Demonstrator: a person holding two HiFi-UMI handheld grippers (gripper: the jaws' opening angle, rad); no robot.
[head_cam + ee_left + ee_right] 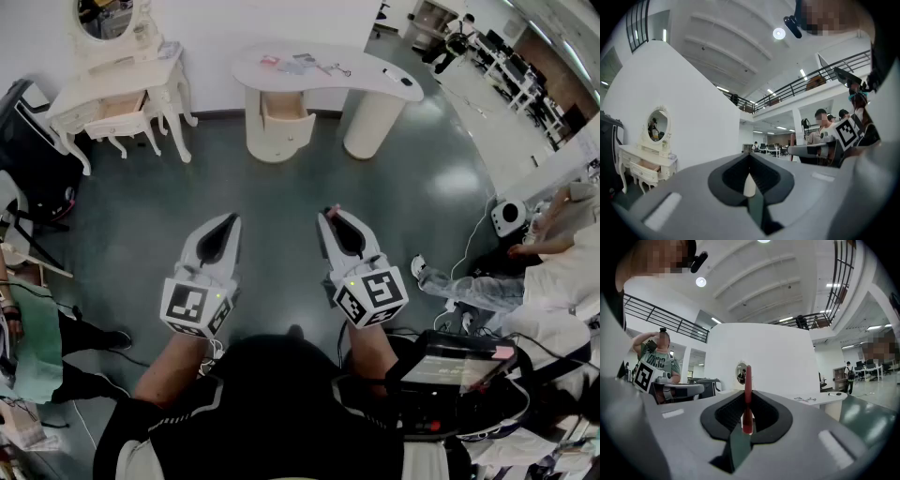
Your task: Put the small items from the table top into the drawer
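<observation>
**A:** Head view first?

**B:** The left gripper (pixel 231 219) has its fingers pressed together with nothing between them. The right gripper (pixel 329 215) pinches a thin red stick (pixel 330 209) that pokes past its fingertips. Well ahead of both stands the white table (pixel 375 82), with the small items (pixel 305 64) on top and the drawer (pixel 284 108) open beneath.

**A:** Left gripper view?

**B:** The fingers meet tip to tip and hold nothing.

**A:** Right gripper view?

**B:** The fingers are clamped on the red stick, which stands upright between them. The table and small items lie far beyond, right of the tips.
</observation>
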